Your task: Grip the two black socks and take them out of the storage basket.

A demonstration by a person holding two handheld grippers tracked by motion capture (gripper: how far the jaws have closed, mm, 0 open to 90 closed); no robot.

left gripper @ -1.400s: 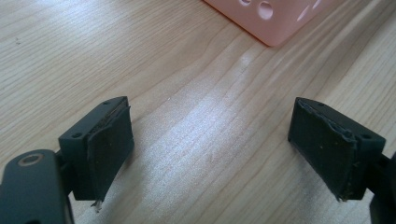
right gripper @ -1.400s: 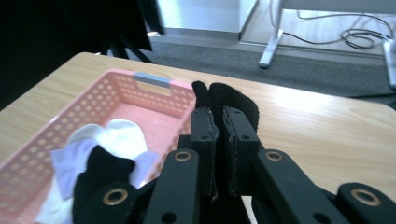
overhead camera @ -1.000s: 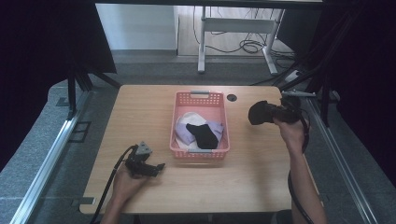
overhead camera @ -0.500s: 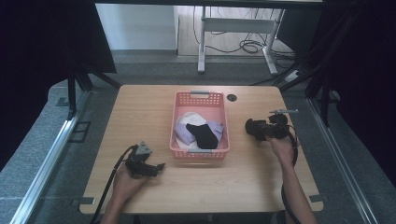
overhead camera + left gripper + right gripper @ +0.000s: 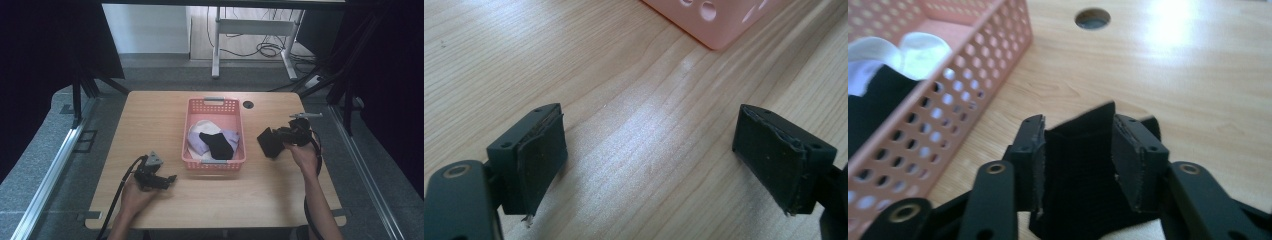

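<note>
My right tongs [image 5: 1078, 165], just opening around the black sock [image 5: 1083, 175], may drag it; left tongs [image 5: 649, 165] gape empty.

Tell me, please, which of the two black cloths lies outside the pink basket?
The black cloth between the right gripper jaws, on the table right of the pink basket; the other black cloth lies inside.

No readable text, label, brand or number is showing anywhere: the pink basket [image 5: 214, 106] and the wooden table [image 5: 150, 115] are both appearing unmarked.
</note>
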